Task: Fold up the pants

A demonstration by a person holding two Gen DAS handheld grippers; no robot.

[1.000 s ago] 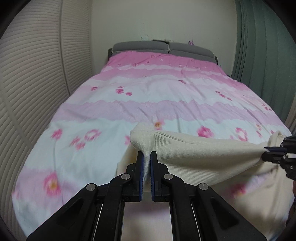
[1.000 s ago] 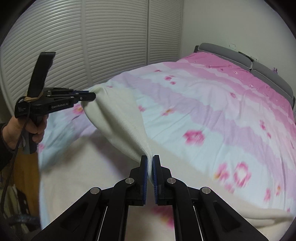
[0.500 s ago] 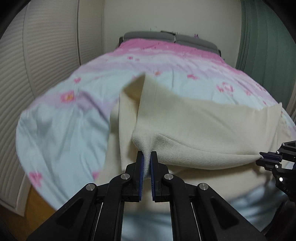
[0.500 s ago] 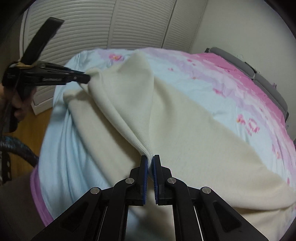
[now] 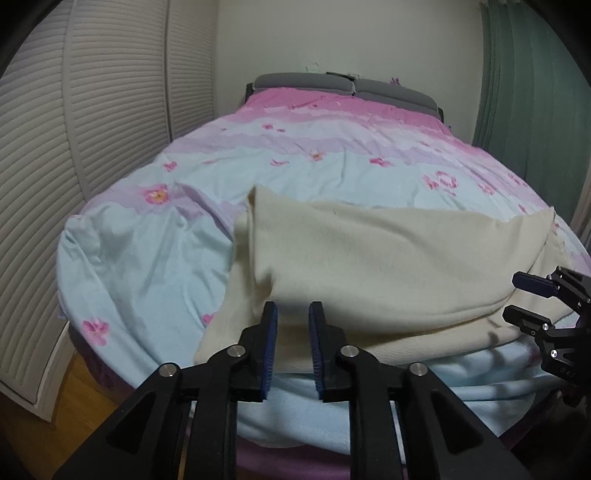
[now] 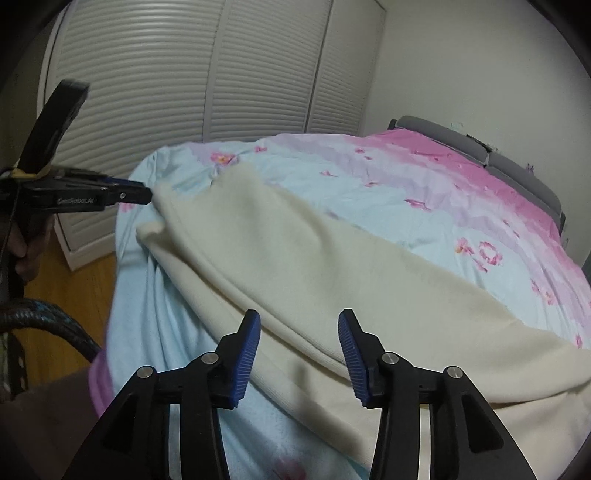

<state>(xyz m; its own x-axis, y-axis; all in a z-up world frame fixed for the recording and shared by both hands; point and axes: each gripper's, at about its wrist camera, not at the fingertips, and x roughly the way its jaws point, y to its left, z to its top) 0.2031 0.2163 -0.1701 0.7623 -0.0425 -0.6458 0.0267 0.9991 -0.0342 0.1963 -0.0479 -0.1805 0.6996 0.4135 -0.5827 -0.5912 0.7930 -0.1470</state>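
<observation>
cream pants [image 5: 388, 258] on pink, pale-blue flowered bedcover [image 5: 147, 266].

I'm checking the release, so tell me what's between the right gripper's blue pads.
In the right wrist view, the right gripper is opening; the folded edge of the cream knit pants lies between its pads, untouched.

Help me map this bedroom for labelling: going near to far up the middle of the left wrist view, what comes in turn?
left gripper, jaws opening with nothing gripped → cream pants → floral duvet → grey headboard → wall.
</observation>
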